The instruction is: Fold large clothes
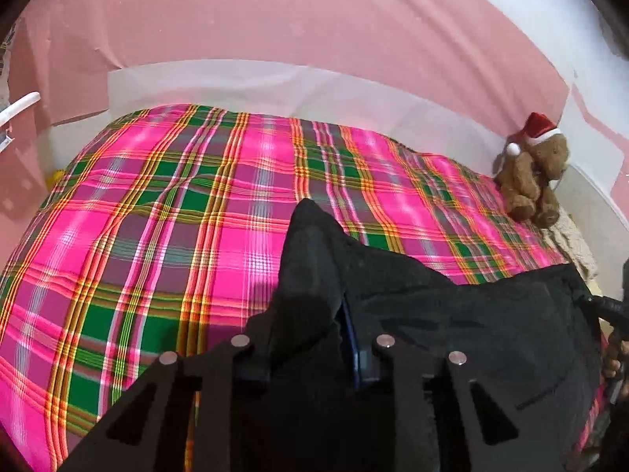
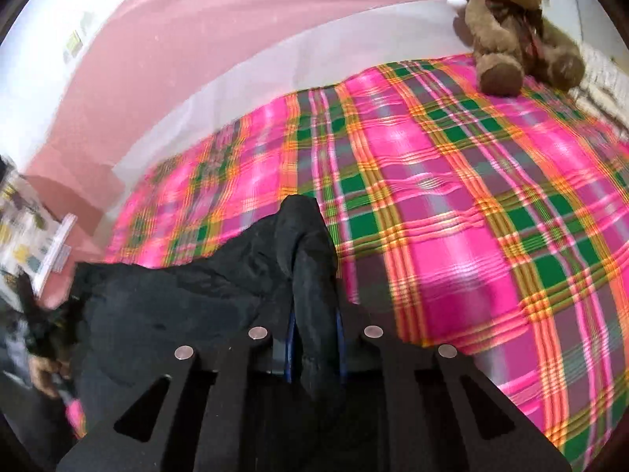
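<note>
A black garment (image 1: 452, 314) hangs stretched between my two grippers above a bed with a pink, green and orange plaid cover (image 1: 165, 212). My left gripper (image 1: 310, 275) is shut on one bunched edge of the garment, which spreads off to the right. My right gripper (image 2: 310, 275) is shut on the other edge of the black garment (image 2: 177, 299), which spreads off to the left. The fingertips of both grippers are hidden under the cloth. The plaid cover also shows in the right wrist view (image 2: 452, 216).
A brown teddy bear with a red Santa hat (image 1: 530, 173) sits at the bed's far right corner, and it also shows in the right wrist view (image 2: 515, 31). A pink wall (image 1: 275, 19) runs behind the bed. The person's hands show at the frame edges.
</note>
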{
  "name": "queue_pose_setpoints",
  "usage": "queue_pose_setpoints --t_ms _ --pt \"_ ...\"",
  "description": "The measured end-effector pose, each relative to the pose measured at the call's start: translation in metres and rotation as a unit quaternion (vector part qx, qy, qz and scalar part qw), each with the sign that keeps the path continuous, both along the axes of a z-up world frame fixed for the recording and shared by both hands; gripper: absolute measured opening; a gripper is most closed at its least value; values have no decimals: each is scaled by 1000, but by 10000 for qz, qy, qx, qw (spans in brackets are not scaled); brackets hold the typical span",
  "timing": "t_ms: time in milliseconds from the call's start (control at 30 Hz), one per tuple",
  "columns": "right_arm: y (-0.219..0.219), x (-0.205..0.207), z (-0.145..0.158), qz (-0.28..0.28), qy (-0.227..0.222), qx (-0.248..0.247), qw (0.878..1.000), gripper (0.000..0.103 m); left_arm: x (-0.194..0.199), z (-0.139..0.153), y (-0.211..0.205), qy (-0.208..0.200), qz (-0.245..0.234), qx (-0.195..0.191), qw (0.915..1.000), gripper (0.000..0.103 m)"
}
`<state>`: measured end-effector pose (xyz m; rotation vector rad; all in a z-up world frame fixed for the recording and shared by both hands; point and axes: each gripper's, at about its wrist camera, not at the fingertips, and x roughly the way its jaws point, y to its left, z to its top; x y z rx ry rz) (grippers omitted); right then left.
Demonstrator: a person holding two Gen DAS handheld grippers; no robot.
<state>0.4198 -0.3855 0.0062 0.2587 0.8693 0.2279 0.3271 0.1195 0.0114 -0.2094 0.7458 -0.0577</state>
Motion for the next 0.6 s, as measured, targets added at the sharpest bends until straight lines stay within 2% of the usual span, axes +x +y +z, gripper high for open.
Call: queue_pose_setpoints --t_ms 33,100,200,267,367,467,533,600 --pt "2 6 -10 -28 97 -155 9998 15 8 -13 -4 141 43 177 9997 28" --pt "5 18 -42 -88 435 -326 9985 15 21 -40 -8 445 91 278 9986 29" --pt "6 24 -71 -182 561 -385 9975 16 24 -56 -10 408 209 302 9985 31" --pt "8 26 -76 -161 571 -482 9971 16 24 -59 -15 401 198 470 9979 32" --pt "12 30 -82 -152 627 -611 9960 18 28 -65 -13 476 246 389 9978 37" --pt "14 29 -78 -209 599 -811 9947 20 29 -62 -11 533 322 370 9974 46" --pt "13 23 -71 -266 574 -869 9942 26 25 -54 -5 571 424 300 9970 58" --pt "8 15 -54 -363 420 -920 9942 31 18 -44 3 509 521 158 9972 64"
